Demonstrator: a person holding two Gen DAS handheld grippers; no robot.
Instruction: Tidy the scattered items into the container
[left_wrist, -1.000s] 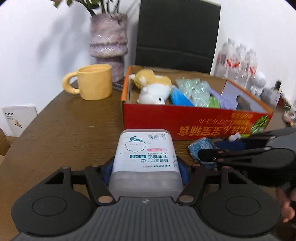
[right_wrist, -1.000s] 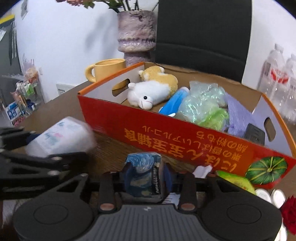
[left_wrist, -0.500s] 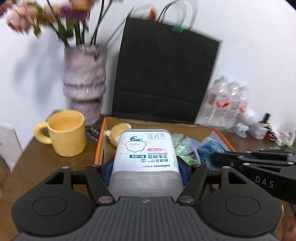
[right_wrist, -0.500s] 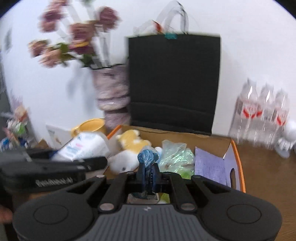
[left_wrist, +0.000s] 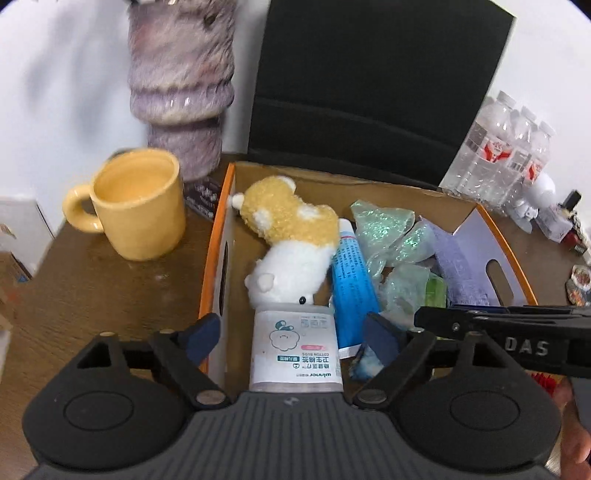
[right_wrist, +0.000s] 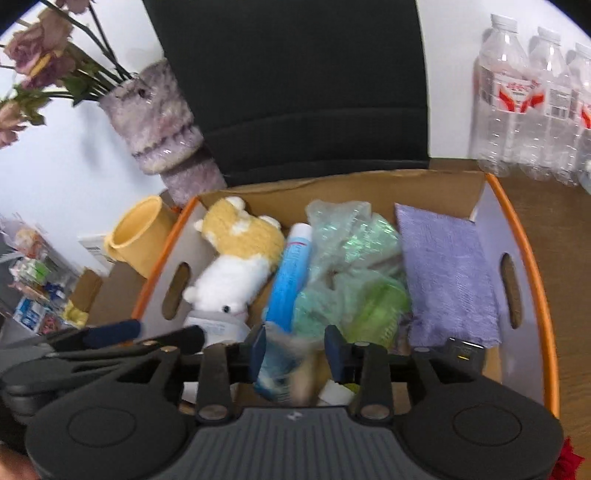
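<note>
The orange-rimmed cardboard box (left_wrist: 218, 236) (right_wrist: 532, 258) lies right under both grippers. My left gripper (left_wrist: 291, 336) is above its near left corner, jaws opening wide. The white cotton-bud box (left_wrist: 295, 347) (right_wrist: 218, 325) sits between them, clear of both pads, against the plush toy (left_wrist: 291, 236). My right gripper (right_wrist: 295, 349) hovers over the box's near side, jaws opening. A blurred blue packet (right_wrist: 280, 365) drops between them, free of the pads. In the left wrist view it shows as a blue scrap (left_wrist: 365, 363) under the right gripper (left_wrist: 480, 325).
The box also holds a blue tube (right_wrist: 291, 273), green glittery bags (right_wrist: 351, 251) and a purple cloth (right_wrist: 447, 273). A yellow mug (left_wrist: 136, 210) and purple vase (left_wrist: 181, 85) stand to its left, a black bag (left_wrist: 369, 81) behind, water bottles (right_wrist: 535, 96) at the right.
Both grippers moved from the table front to above the box and tipped downward. The left jaws spread off the cotton-bud box. The right jaws parted from the blue packet.
</note>
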